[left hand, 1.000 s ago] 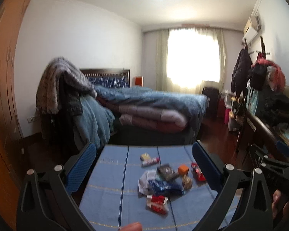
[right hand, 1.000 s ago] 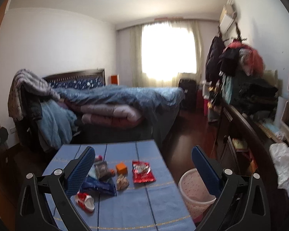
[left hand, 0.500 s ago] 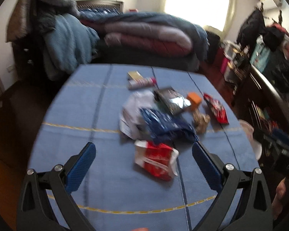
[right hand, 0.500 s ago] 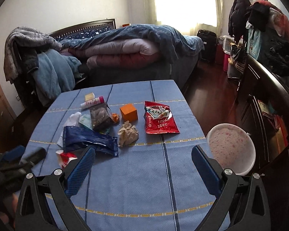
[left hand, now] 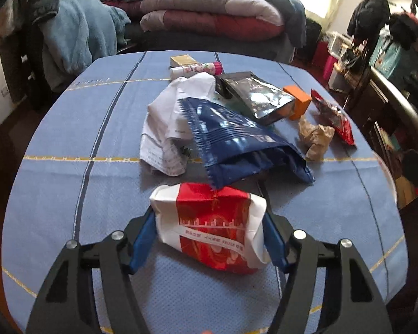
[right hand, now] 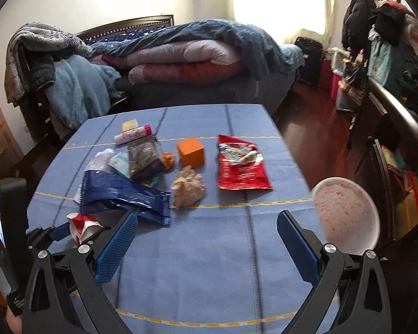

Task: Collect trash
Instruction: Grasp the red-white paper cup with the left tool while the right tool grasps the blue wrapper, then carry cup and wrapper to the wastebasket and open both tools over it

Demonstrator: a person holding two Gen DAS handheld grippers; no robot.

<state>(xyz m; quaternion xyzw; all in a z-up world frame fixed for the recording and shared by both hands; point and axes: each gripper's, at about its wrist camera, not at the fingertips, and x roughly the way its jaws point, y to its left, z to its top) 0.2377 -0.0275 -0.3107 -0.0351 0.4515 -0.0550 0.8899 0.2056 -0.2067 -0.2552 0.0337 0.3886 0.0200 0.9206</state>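
Left wrist view, my left gripper jaws are clamping the red and white packet on the bench, right gripper jaws standing apart over bare cloth.

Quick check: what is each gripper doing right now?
Left gripper: jaws around the red and white packet; firmly shut or not, cannot tell.
Right gripper: open, holding nothing, above the table.
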